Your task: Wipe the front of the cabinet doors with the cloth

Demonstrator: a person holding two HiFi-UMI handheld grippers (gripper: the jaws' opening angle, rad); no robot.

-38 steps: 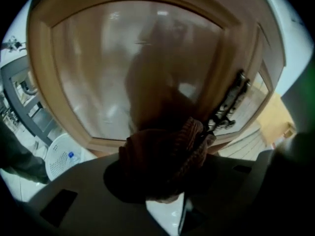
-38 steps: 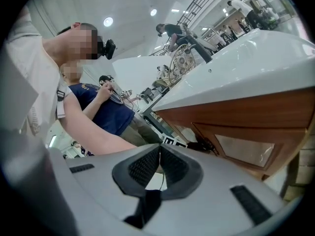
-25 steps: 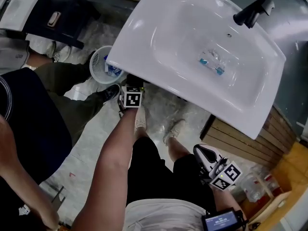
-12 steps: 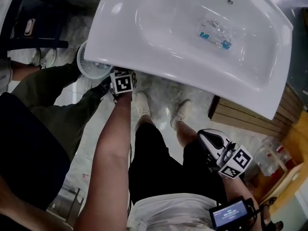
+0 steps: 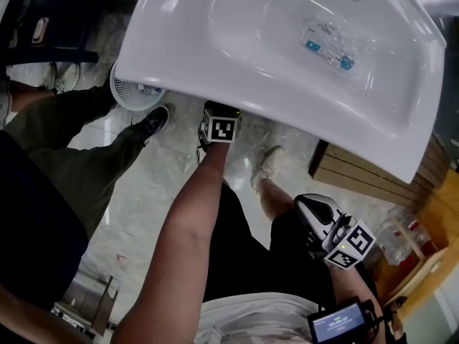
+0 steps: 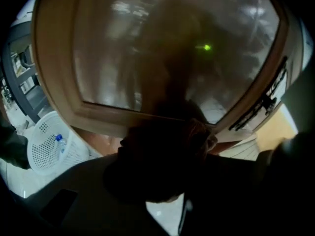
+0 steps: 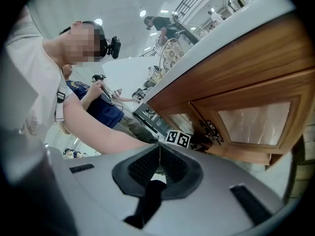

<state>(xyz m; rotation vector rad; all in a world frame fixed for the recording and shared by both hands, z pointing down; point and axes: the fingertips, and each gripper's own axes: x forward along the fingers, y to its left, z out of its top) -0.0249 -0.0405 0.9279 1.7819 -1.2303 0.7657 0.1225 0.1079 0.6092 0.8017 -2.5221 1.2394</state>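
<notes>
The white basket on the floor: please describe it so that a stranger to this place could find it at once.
Start at the big white washbasin in the head view. Under its left corner, on the pale floor, stands the white basket. It alone is round with a wall full of small holes, and a bottle with a blue cap lies inside.

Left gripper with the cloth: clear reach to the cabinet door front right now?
Probably yes. The left gripper is under the sink rim, and its view shows the cloth right at the cabinet door lower frame, nothing between. Actual contact is too dark to confirm.
</notes>
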